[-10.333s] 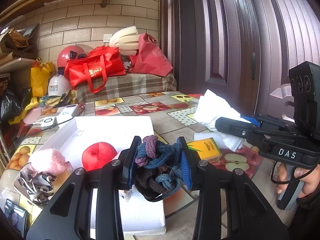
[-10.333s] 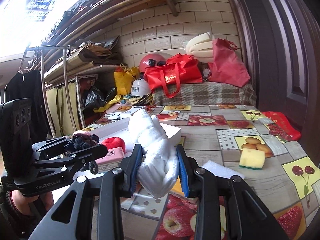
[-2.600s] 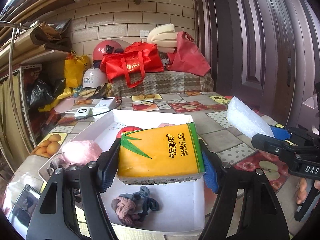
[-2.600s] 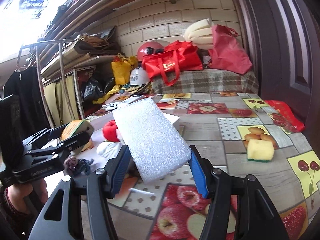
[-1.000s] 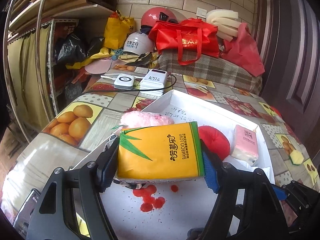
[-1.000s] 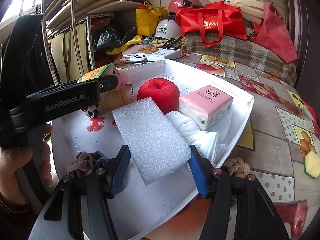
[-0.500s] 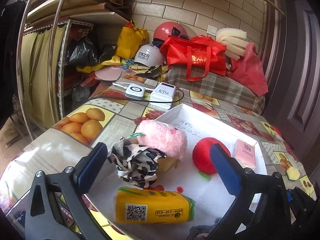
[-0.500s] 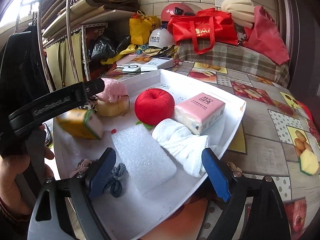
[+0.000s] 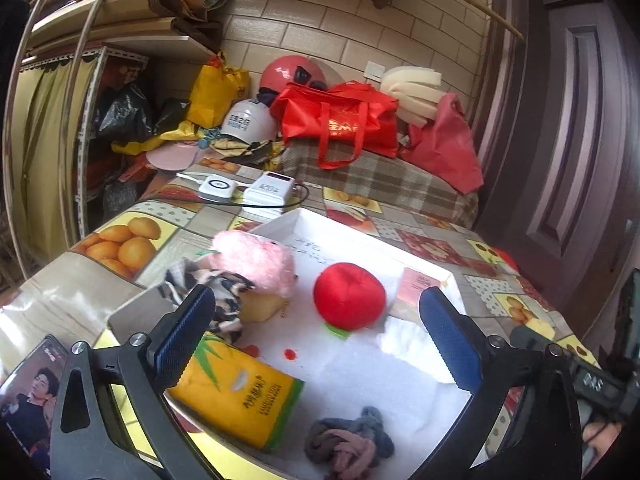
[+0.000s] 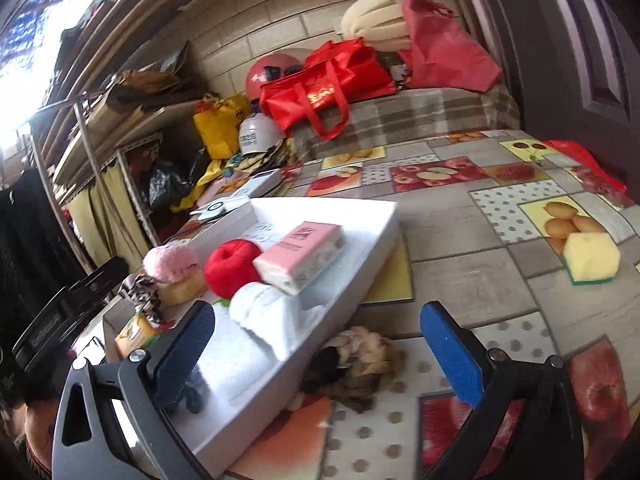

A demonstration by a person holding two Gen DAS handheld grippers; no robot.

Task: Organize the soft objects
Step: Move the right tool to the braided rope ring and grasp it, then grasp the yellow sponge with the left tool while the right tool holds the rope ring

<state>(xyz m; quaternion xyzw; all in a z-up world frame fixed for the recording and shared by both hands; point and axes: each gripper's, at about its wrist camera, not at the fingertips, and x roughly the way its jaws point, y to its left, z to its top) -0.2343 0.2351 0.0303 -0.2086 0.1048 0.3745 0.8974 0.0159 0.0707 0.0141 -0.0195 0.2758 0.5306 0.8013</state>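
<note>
Since a second ago the yellow tissue pack [image 9: 240, 392] has dropped from the left gripper [image 9: 316, 340], whose jaws stand wide and empty, onto the white tray [image 10: 360, 268] just beneath. The foam sheet [image 10: 236, 356] has likewise left the right gripper [image 10: 320, 352] — jaws opening, nothing between. Ahead of it, off-tray, lies a brown scrunchie [image 10: 356, 360]; right of that, the yellow sponge [image 10: 590, 258]. Approach the scrunchie low and centred — blur obscures its outline.

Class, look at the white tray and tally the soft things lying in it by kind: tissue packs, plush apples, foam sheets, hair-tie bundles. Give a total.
Tissue packs: 2 (yellow pack, pink pack)
Plush apples: 1
Foam sheets: 1
Hair-tie bundles: 1
Total: 5
</note>
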